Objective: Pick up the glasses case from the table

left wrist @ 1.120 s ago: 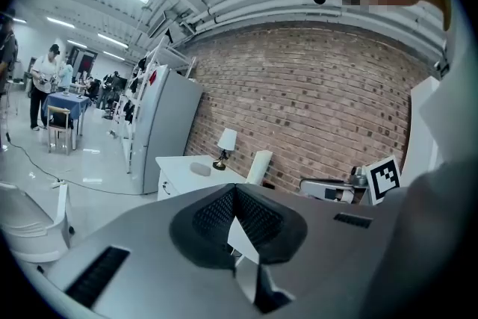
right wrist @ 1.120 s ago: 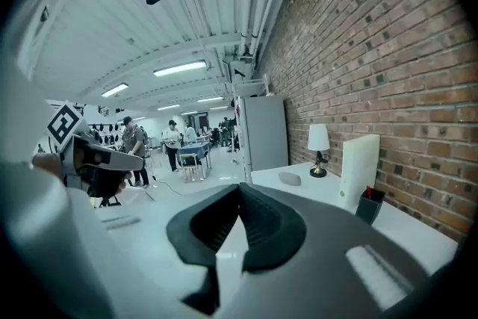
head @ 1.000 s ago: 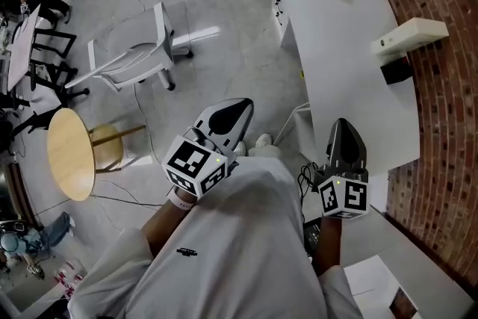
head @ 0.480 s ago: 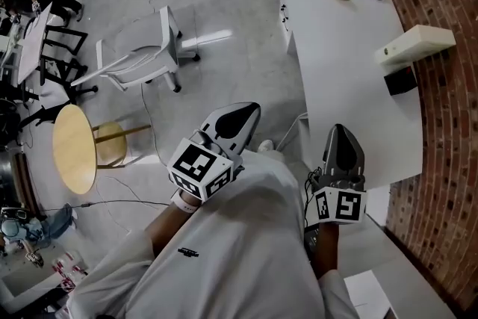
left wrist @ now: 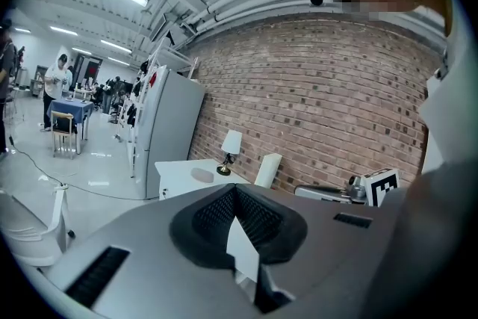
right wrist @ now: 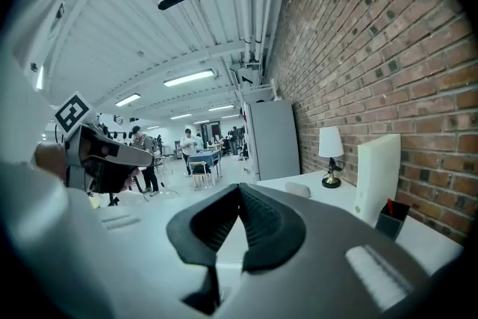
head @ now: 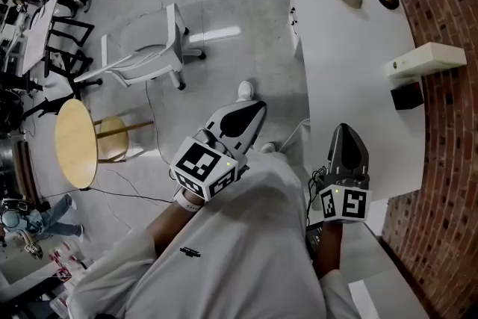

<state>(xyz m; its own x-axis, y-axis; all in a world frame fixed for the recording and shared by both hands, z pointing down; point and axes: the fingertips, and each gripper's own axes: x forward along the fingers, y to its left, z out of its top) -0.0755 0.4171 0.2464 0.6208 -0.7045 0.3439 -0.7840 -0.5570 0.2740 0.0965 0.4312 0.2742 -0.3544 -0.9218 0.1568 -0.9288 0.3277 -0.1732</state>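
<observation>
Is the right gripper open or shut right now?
Shut. The right gripper has its jaws meeting at the tips with nothing between them; the glasses case lies untouched on the table ahead.

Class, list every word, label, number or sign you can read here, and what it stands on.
No word or number reads clearly.
A dark print on the person's white shirt: too small to read.
On the left gripper and right gripper, square markers: patterns, no letters.
</observation>
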